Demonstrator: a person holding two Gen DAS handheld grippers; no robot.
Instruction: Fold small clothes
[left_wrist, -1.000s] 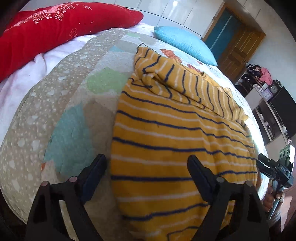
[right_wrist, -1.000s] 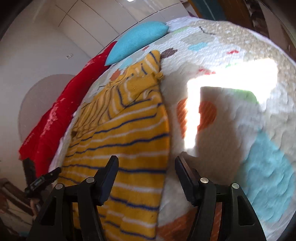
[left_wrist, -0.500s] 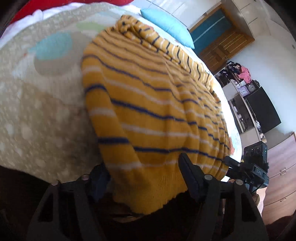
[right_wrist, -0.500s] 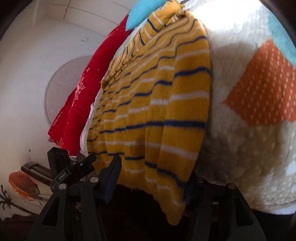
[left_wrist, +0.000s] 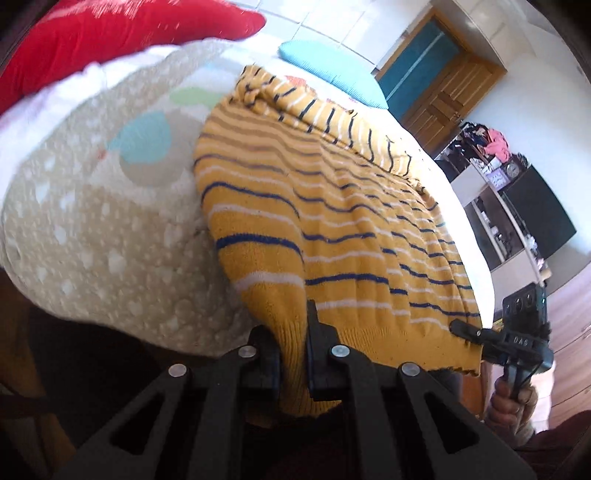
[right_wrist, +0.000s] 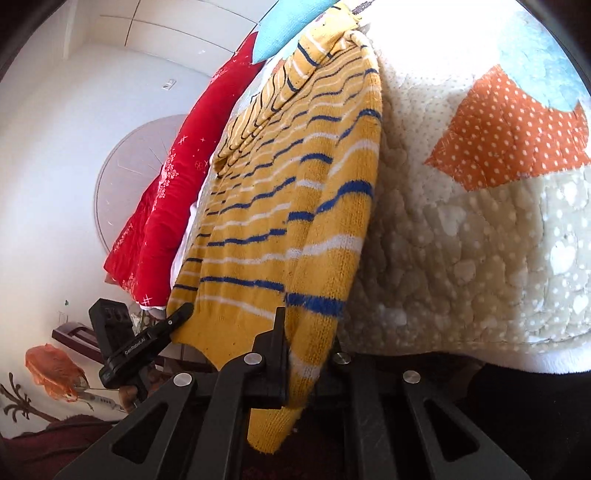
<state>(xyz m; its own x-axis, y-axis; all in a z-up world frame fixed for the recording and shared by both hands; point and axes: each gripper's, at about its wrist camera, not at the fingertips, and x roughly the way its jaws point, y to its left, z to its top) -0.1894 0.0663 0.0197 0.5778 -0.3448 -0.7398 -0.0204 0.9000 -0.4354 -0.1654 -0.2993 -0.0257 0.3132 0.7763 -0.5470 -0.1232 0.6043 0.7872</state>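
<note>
The bed (left_wrist: 92, 236) fills both views, covered by a quilted blanket (right_wrist: 461, 236) in cream and beige with white dots, teal patches and an orange dotted patch. Along its far side lies a long red cushion (left_wrist: 110, 33), and a light-blue pillow (left_wrist: 332, 70) sits near the head end.

Spread over the blanket is the yellow sweater (left_wrist: 362, 229) with blue and white stripes. Its body lies flat on the bed, one sleeve is bunched across the upper part, and its ribbed hem hangs over the near edge of the bed.

The left gripper (left_wrist: 291, 354) has its jaws closed on the hem at the sweater's left bottom corner, with knit fabric pinched between them and drooping below. The right gripper (right_wrist: 306, 354) has its jaws closed on the opposite bottom corner, where a fold of yellow fabric passes between them and hangs down. Each gripper shows in the other's view at the far end of the hem, touching the sweater's edge.

Beyond the bed, the left wrist view shows a wooden door (left_wrist: 443, 96) and a dark shelf unit (left_wrist: 517, 206) with small objects on it.
</note>
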